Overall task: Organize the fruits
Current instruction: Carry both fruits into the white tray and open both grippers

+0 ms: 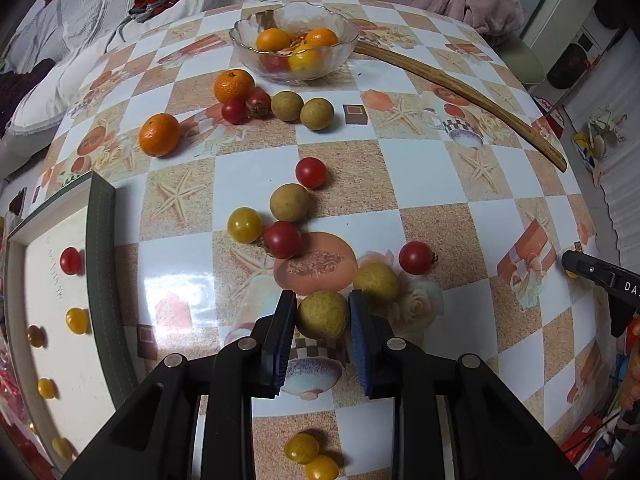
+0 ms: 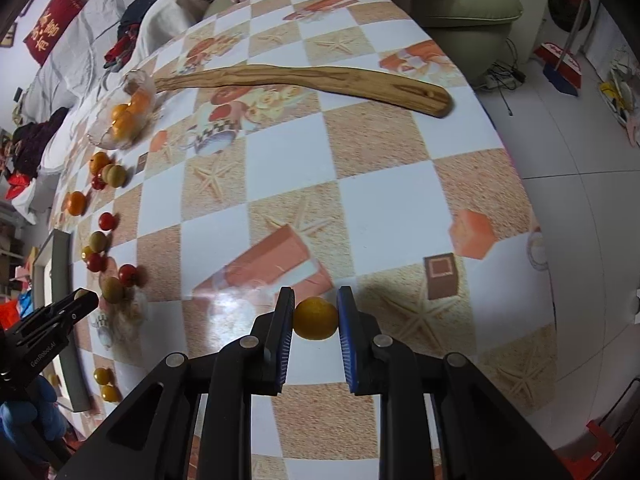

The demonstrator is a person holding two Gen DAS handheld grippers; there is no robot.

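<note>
Progress: partial. White tray [image 1: 24, 320] at left edge of the left wrist view already carries a column of small tomatoes, one red [image 1: 70, 261], the rest yellow or amber. Glass bowl [image 1: 295, 46] at top centre holds oranges and a few small fruits. Loose on the tabletop [image 1: 460, 184] remain: two oranges [image 1: 159, 135] upper left, several red cherry tomatoes [image 1: 311, 172], brownish longans [image 1: 290, 203], yellow tomatoes [image 1: 244, 225], and two more yellow ones at the bottom edge. Judged well under half sorted.

Left gripper [image 1: 323, 316]: jaws narrowed around a yellow-green longan [image 1: 322, 315], pads touching or nearly touching both sides; fruit appears to sit on the tabletop, lower centre of frame.

Right gripper [image 2: 316, 318]: jaws close about a yellow tomato [image 2: 315, 318], left pad touching, slight gap at the right pad; grip not confirmed.

Wooden spatula [image 2: 304, 82] lies across the upper part of the right wrist view, untouched.

Writing: "GenRobot.AI" on the left gripper body at lower left of right wrist view; "DA" fragment on the right gripper at right edge of left wrist view. Red cushion, upper left, bears Chinese characters, not legible.
</note>
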